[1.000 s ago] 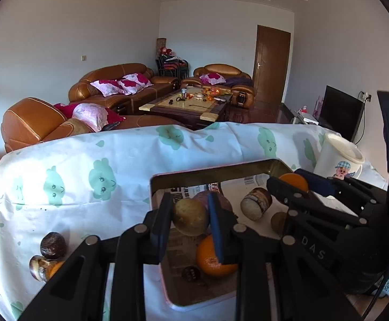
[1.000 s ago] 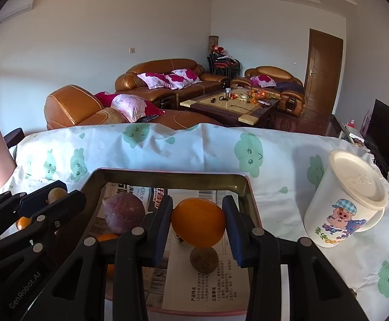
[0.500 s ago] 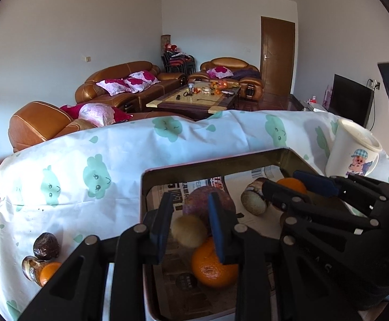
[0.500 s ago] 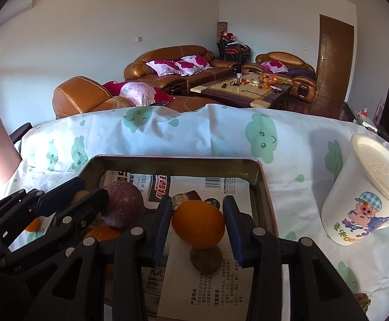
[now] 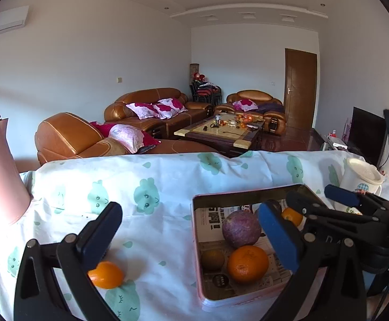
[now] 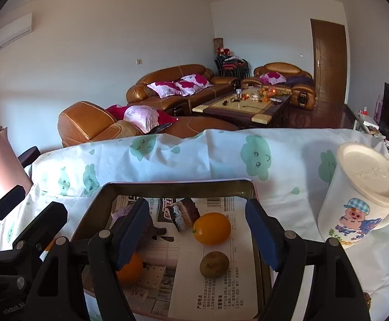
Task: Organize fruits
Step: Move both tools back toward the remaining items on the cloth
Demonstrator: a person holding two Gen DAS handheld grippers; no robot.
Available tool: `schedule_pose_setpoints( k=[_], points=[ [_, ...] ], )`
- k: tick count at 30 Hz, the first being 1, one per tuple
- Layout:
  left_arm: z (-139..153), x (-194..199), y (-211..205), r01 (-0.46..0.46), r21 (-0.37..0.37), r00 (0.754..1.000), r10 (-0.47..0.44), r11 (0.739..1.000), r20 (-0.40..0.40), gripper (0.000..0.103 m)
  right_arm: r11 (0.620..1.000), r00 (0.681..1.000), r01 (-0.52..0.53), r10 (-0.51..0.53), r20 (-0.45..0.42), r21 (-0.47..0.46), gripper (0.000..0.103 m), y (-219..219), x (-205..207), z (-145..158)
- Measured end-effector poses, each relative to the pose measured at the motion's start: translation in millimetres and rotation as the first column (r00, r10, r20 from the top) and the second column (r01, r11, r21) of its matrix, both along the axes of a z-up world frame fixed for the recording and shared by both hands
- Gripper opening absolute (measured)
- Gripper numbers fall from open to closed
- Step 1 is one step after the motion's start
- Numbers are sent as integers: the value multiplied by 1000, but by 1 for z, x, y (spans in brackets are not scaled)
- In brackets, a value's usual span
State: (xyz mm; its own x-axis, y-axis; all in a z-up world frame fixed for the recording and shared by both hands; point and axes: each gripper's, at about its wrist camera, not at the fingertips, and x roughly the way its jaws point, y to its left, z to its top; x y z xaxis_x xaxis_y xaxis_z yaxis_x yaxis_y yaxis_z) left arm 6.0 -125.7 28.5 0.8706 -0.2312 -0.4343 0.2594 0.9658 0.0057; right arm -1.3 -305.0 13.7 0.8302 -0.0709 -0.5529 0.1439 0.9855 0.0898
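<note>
Tin (image 6: 178,187) under both tools, newspaper-lined, holding oranges (image 6: 212,228), purple fruit (image 5: 241,229), brown fruits (image 6: 214,264). Left tool (image 5: 189,238) opening wide, empty; loose orange (image 5: 106,275) beside left pad. Right tool (image 6: 197,238) opening, nothing gripped.

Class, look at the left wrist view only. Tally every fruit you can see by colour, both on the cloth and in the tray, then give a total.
orange fruits: 3
purple fruit: 1
brown fruit: 1
Total: 5
</note>
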Motion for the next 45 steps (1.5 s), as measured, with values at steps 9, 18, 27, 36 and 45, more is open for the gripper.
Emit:
schedule_pose_setpoints(
  k=[9, 18, 27, 36, 45],
  points=[
    [-12, -1, 26, -93, 34, 996, 93, 995, -7, 103, 996, 997, 54, -50, 53, -73, 76, 15, -9, 5],
    [-24, 2, 47, -147, 90, 988, 151, 985, -35, 103, 998, 997, 46, -44, 60, -34, 76, 23, -12, -7],
    [-26, 1, 68, -161, 95, 985, 165, 982, -44, 103, 995, 993, 86, -81, 82, -55, 76, 35, -22, -6],
    [-28, 5, 89, -159, 107, 985, 166, 981, -55, 103, 997, 996, 63, -60, 67, -51, 76, 67, -28, -7],
    [-30, 17, 135, -226, 137, 970, 235, 964, -56, 103, 998, 998, -18, 22, 57, -57, 76, 117, -25, -7]
  ],
)
